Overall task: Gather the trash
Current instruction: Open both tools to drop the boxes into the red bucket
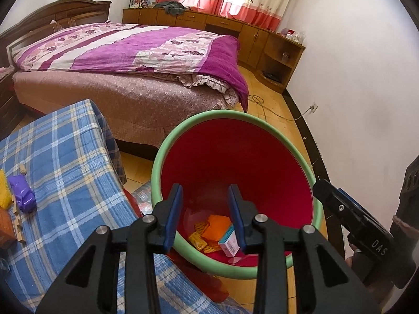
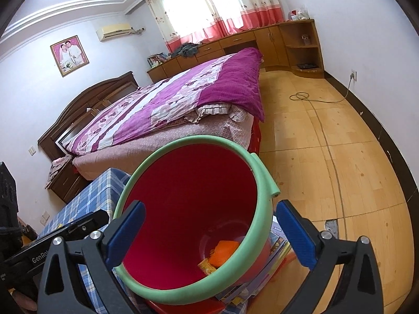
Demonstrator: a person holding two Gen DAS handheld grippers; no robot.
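Note:
A red bucket with a green rim (image 1: 167,141) (image 2: 259,183) serves as the bin. My left gripper (image 1: 205,191) hangs over its mouth, open a little, with nothing between the blue pads. Down in the bucket lie an orange packet (image 1: 218,227) (image 2: 225,253), yellow printed wrappers (image 1: 200,238) and a small teal and white box (image 1: 229,242) that shows beside the right pad. My right gripper (image 2: 210,206) is wide open just before the bucket's near rim, holding nothing. One of its fingers (image 1: 330,196) shows at the bucket's right side.
A table under a blue plaid cloth (image 1: 65,157) stands left of the bucket, with a crumpled purple wrapper (image 1: 22,193), a yellow item (image 1: 5,191) and an orange box (image 1: 5,225). Colourful books (image 2: 277,246) lie under the bucket. Behind is a bed (image 1: 125,52); a cable (image 2: 314,104) crosses the floor.

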